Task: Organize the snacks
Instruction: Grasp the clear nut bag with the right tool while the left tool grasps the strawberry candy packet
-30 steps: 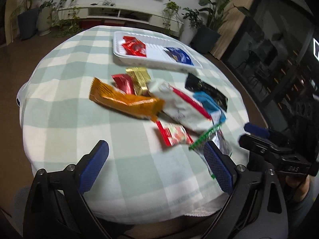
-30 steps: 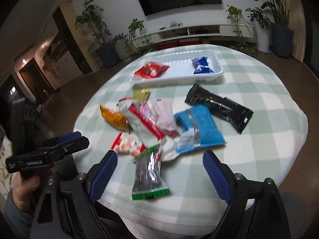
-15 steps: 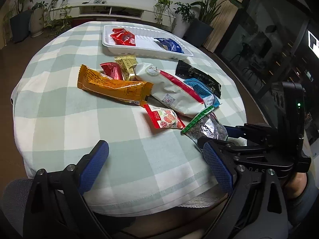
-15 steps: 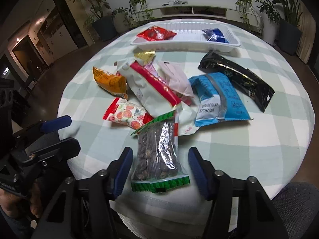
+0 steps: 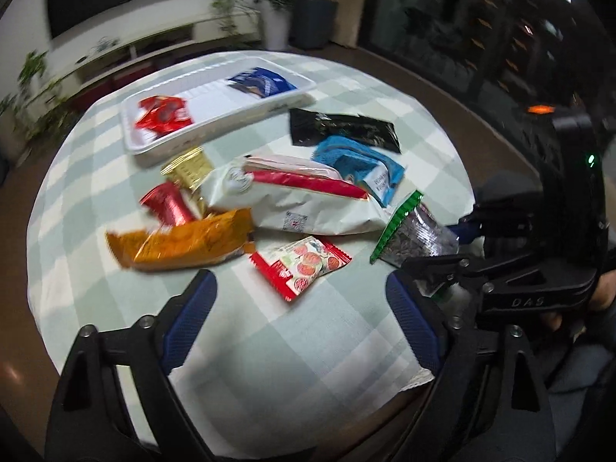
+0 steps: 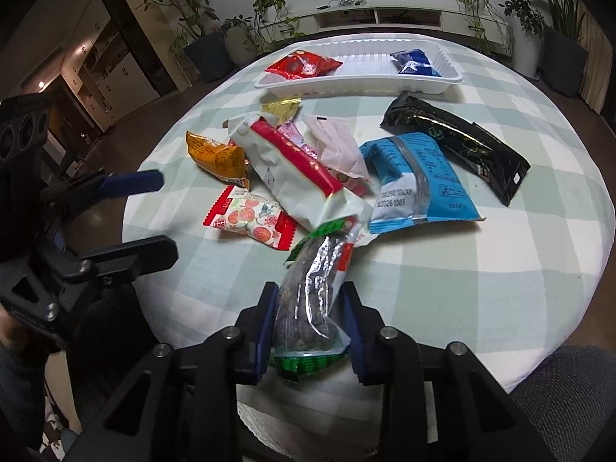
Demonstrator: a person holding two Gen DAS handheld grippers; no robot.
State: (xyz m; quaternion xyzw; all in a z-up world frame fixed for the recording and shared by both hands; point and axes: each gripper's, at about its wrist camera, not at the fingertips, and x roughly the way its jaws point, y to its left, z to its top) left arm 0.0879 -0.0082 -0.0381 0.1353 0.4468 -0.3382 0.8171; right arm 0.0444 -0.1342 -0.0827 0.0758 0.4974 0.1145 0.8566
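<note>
While the right gripper point(image 6: 309, 321) was closing, its blue pads came in against both sides of the clear, green-edged snack packet point(image 6: 313, 292), which lay at the near edge of the round table point(image 6: 500, 261), its far end tucked just under the white-and-red packet point(image 6: 287, 167). The jaws had just been closing with the packet between them, and the pads appeared to press its sides, so I judged it grasped though not lifted. Taking the packet by its narrow width suited a soft, crinkly bag that would otherwise slip.

The left gripper point(image 5: 300, 323) hovered over the cloth near the strawberry-print sachet point(image 5: 304, 261), its jaws parted wide with nothing between them; they had just been narrowing slightly. I judged it was lining up for that sachet, the closest loose item on its side.

At the far side stood 1 white tray point(image 6: 358, 82), evidently the destination, holding 2 items: 1 red packet point(image 6: 302, 66) at its left end and 1 blue packet point(image 6: 414, 63) at its right, with the middle bare.

Loose on the table I counted 9 further packets beside the grasped one: 1 white-and-red, 1 strawberry-print, 1 orange point(image 6: 215, 156), 1 gold point(image 6: 281, 109), 1 small red point(image 5: 167, 204), 1 pale pink point(image 6: 338, 146), 1 light blue point(image 6: 415, 183), 1 black point(image 6: 458, 142), and 1 partly hidden pink-edged one that could not be made out clearly. Most overlapped in a heap at the centre, so outer items were the sensible first picks.
</note>
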